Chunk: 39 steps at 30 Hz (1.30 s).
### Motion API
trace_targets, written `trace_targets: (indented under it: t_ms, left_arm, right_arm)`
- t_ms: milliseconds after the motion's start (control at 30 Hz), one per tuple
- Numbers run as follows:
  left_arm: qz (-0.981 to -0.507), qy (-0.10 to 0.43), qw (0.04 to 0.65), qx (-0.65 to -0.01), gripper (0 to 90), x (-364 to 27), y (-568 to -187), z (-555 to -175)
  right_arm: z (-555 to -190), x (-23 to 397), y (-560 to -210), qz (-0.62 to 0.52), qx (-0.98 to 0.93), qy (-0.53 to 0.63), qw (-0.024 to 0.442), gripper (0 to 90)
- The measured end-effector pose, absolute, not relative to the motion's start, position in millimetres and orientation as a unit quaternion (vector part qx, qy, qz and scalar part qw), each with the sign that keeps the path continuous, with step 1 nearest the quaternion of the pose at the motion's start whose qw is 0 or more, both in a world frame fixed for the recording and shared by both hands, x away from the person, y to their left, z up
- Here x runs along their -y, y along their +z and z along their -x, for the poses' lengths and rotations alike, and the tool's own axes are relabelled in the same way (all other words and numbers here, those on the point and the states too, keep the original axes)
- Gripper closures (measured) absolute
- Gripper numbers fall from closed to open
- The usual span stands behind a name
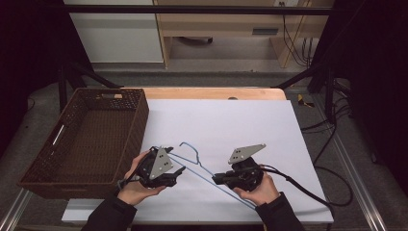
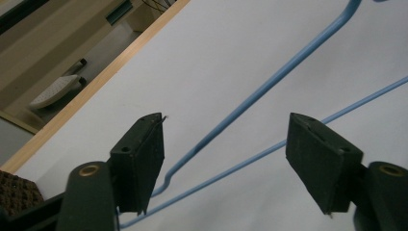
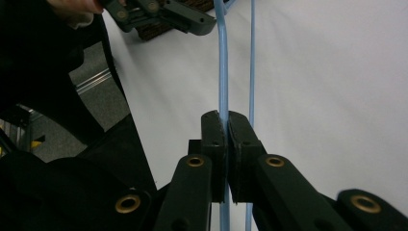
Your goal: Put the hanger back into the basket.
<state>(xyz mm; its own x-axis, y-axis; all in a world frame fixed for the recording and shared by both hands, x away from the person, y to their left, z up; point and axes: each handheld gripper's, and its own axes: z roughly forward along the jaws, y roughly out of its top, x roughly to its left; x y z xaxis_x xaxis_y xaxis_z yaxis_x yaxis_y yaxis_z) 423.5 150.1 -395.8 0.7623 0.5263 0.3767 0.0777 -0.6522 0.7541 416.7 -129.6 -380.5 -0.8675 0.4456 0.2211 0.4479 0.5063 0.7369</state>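
Observation:
A light-blue wire hanger (image 1: 204,171) lies on the white sheet (image 1: 231,120), its hook (image 1: 190,146) pointing toward the far side. My right gripper (image 1: 217,178) is shut on one of its wires; in the right gripper view the pads (image 3: 214,139) pinch the thicker wire (image 3: 222,62) while a thinner one runs beside them. My left gripper (image 1: 180,173) sits at the hanger's left end, open. In the left gripper view two blue wires (image 2: 269,84) pass between its spread jaws (image 2: 226,159) without either pad pressing on them. The left gripper (image 3: 163,14) also appears in the right gripper view.
A brown woven basket (image 1: 139,120) stands at the left of the table, touching the sheet's edge. The wooden table edge (image 1: 211,93) runs along the far side. Black cables (image 1: 332,139) trail off to the right. A person's sleeves come in from the bottom.

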Motion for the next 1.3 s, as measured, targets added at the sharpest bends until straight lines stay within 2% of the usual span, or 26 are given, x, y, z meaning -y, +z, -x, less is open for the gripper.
trace_targets:
  t_ms: [133,200,300,367,400,467,533,633,1000,1200,1300]
  left_arm:
    - [-0.864,0.309,0.363,-0.163,38.5,-145.2,-400.8,-425.2]
    - [-0.866,0.317,0.354,-0.154,45.1,-142.9,-402.5,-425.0]
    - [-0.868,0.327,0.345,-0.143,48.5,-139.2,-406.0,-423.5]
    - [-0.872,0.336,0.331,-0.132,55.8,-137.4,-407.8,-422.0]
    - [-0.871,0.341,0.330,-0.129,55.8,-136.2,-408.9,-421.2]
    - [-0.872,0.353,0.319,-0.115,63.6,-133.4,-411.1,-418.9]
    - [-0.872,0.359,0.314,-0.110,65.9,-132.9,-411.8,-418.2]
    - [-0.873,0.368,0.304,-0.099,75.4,-131.7,-413.0,-416.5]
    - [-0.871,0.396,0.280,-0.072,81.6,-129.1,-414.3,-409.6]
    - [-0.878,0.401,0.256,-0.054,85.5,-124.1,-415.3,-404.3]
    - [-0.882,0.397,0.248,-0.051,86.4,-121.9,-415.1,-402.6]
  right_arm:
    - [-416.5,128.6,-381.6,0.255,0.869,-0.424,0.006,87.7]
    - [-416.5,128.5,-381.9,0.253,0.870,-0.424,0.009,87.7]
    - [-416.4,128.0,-382.4,0.254,0.870,-0.423,0.014,87.7]
    - [-416.7,127.5,-383.3,0.255,0.870,-0.421,0.018,87.7]
    - [-416.7,127.5,-383.3,0.255,0.870,-0.421,0.018,87.7]
    - [-416.8,127.2,-383.7,0.254,0.872,-0.418,0.021,87.7]
    - [-416.8,127.2,-383.7,0.255,0.872,-0.418,0.023,87.7]
    - [-417.1,126.9,-384.1,0.251,0.872,-0.418,0.028,87.7]
    - [-417.5,128.5,-382.6,0.253,0.871,-0.420,0.020,87.0]
    - [-415.9,131.8,-378.6,0.257,0.872,-0.417,-0.001,83.3]
    - [-414.9,135.6,-375.0,0.260,0.868,-0.423,-0.016,78.7]
